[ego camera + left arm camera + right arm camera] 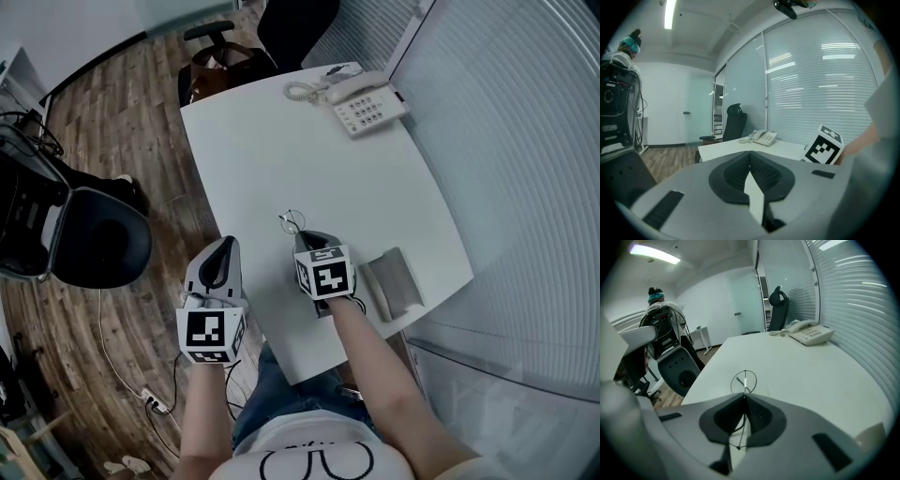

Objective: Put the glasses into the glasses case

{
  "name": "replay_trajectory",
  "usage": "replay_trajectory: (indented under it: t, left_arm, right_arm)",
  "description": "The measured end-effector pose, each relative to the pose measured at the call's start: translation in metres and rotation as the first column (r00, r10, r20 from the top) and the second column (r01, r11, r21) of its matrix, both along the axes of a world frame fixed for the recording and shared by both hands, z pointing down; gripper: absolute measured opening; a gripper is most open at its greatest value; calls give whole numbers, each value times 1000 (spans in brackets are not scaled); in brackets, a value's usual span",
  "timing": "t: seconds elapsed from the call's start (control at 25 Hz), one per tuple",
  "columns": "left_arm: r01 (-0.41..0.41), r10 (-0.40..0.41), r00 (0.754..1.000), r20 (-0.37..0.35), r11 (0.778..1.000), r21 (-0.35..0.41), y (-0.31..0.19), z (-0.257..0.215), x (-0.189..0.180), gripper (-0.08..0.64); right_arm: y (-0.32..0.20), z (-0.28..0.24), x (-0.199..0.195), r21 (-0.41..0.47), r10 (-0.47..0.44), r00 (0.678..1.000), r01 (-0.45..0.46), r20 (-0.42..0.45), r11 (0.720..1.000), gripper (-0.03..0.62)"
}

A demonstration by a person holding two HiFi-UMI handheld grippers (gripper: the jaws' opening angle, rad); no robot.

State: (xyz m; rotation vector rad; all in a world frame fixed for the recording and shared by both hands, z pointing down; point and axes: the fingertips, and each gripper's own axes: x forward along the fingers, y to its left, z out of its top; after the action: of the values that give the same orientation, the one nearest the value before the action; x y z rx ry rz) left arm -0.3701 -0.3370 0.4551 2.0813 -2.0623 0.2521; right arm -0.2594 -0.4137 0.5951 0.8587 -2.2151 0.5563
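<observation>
Thin wire-framed glasses point(292, 222) lie on the white table point(281, 150), just ahead of my right gripper point(302, 236). In the right gripper view one round lens point(744, 382) sticks out past the tips, and the frame runs back between the pads of my right gripper point(743, 397), which is shut on it. The grey glasses case point(394, 281) lies to the right, near the table's front corner; a corner of the case point(872, 432) shows low at the right. My left gripper point(225, 242) hovers off the table's left edge. In its own view my left gripper point(750, 152) is shut with nothing in it.
A white desk phone point(367, 103) with a coiled cord stands at the table's far side. A black office chair point(94, 234) stands on the wooden floor to the left, another chair point(220, 56) behind the table. Blinds line the right wall.
</observation>
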Motion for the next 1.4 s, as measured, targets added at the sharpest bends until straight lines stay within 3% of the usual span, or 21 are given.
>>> replay_trajectory:
  t: [0.44, 0.8, 1.2, 1.4]
  left_arm:
    - [-18, 15, 999, 30, 993, 114, 12, -54, 26, 16]
    - [-82, 78, 996, 32, 980, 180, 16, -83, 67, 16]
    - [-179, 179, 984, 15, 969, 169, -3, -78, 131, 15]
    - [-219, 218, 976, 19, 964, 149, -9, -70, 156, 15]
  right_arm:
    - [14, -91, 32, 127, -8, 993, -7, 120, 992, 18]
    - [37, -132, 91, 188, -6, 988, -24, 154, 982, 18]
    - [49, -121, 212, 163, 84, 992, -99, 96, 982, 20]
    - [53, -98, 247, 162, 95, 995, -94, 2, 982, 20]
